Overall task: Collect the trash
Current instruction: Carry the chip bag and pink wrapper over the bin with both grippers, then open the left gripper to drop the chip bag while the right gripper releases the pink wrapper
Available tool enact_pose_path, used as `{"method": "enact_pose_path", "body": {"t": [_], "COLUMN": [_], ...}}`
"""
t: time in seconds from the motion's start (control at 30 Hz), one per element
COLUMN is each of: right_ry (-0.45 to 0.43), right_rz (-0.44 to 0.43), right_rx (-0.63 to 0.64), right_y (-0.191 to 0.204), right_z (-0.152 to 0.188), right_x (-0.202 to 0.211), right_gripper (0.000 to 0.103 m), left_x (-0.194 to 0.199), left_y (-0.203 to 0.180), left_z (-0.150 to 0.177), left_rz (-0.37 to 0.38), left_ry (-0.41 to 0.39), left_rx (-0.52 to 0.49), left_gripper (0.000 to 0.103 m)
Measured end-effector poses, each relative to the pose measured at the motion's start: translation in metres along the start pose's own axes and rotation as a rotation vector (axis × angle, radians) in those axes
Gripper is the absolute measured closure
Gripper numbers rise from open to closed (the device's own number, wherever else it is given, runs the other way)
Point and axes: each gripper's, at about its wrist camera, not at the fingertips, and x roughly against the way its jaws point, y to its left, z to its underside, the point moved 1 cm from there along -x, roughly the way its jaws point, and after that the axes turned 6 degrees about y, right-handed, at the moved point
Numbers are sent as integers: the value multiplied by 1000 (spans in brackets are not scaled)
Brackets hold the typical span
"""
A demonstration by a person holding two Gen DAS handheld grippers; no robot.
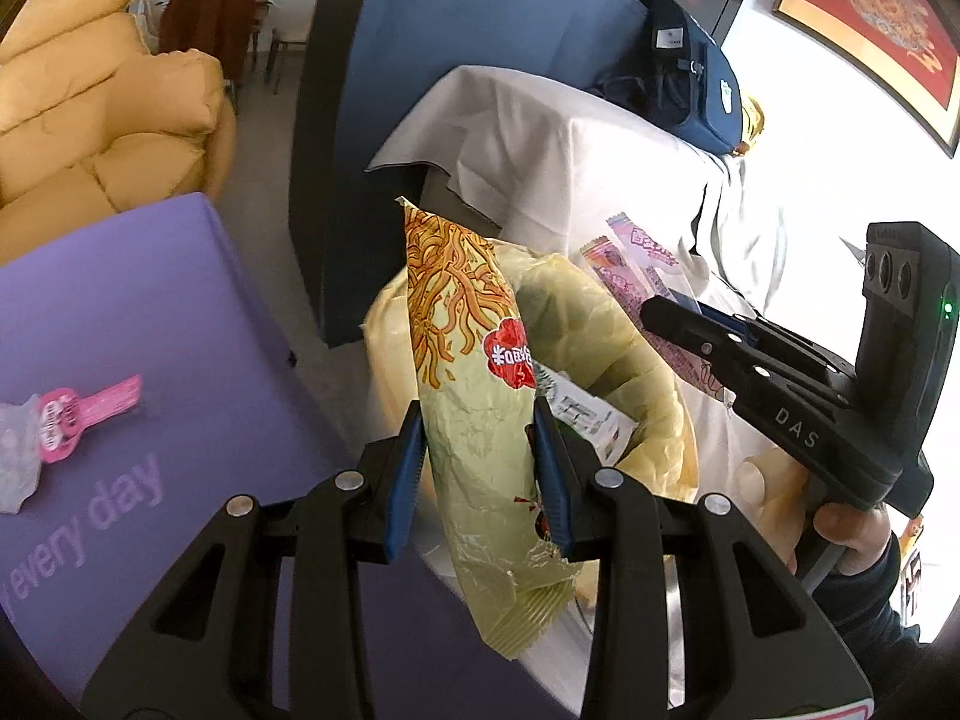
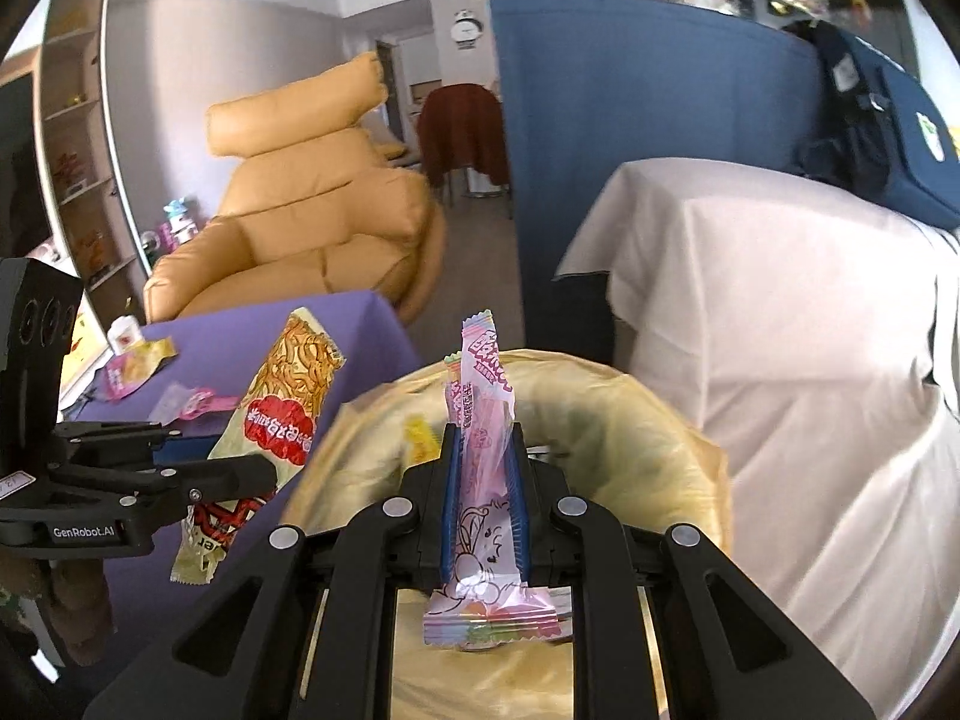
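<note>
My left gripper (image 1: 477,471) is shut on a pale green noodle snack bag (image 1: 474,360), held upright at the left rim of the yellow-lined trash bin (image 1: 654,372). It also shows in the right wrist view (image 2: 282,396). My right gripper (image 2: 485,486) is shut on a pink candy wrapper (image 2: 483,456), held upright over the bin's opening (image 2: 660,414). In the left wrist view the right gripper (image 1: 654,306) reaches in from the right with that wrapper (image 1: 636,264). A printed wrapper (image 1: 585,414) lies inside the bin.
A purple-clothed table (image 1: 150,300) at the left holds a pink wrapper (image 1: 78,411); more wrappers (image 2: 138,363) lie at its far end. A white-draped piece (image 2: 780,312) stands right of the bin, a blue partition (image 2: 630,150) and a tan armchair (image 2: 300,222) behind.
</note>
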Motion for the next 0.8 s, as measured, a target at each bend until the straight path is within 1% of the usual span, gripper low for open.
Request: {"method": "enact_pose_path", "body": {"t": [0.1, 0.27, 0.47, 0.57, 0.67, 0.73, 0.77, 0.8], "right_ry": [-1, 19, 23, 19, 12, 9, 9, 8], "right_rz": [14, 17, 23, 35, 44, 49, 50, 51], "right_rx": [-23, -61, -78, -80, -93, -101, -104, -107], "right_y": [-14, -27, -35, -38, -42, -45, -46, -47], "right_z": [1, 6, 8, 8, 7, 7, 7, 7], "right_x": [-2, -10, -13, -13, -11, -10, -10, -9], "right_gripper": [88, 88, 88, 88, 88, 88, 88, 88], "left_x": [-13, -30, -47, -55, -60, -61, -62, -62], "left_y": [-6, -12, -15, -17, -17, -17, -17, -17], "left_z": [-8, -20, -26, -28, -28, -27, -26, -25], "left_rz": [-13, -8, 8, 23, 60, 70, 71, 68], "left_ry": [4, 9, 10, 1, 3, 6, 6, 7], "left_rx": [-7, -2, 8, 19, 39, 38, 35, 33], "left_gripper": [70, 70, 70, 67, 59, 48, 45, 39]}}
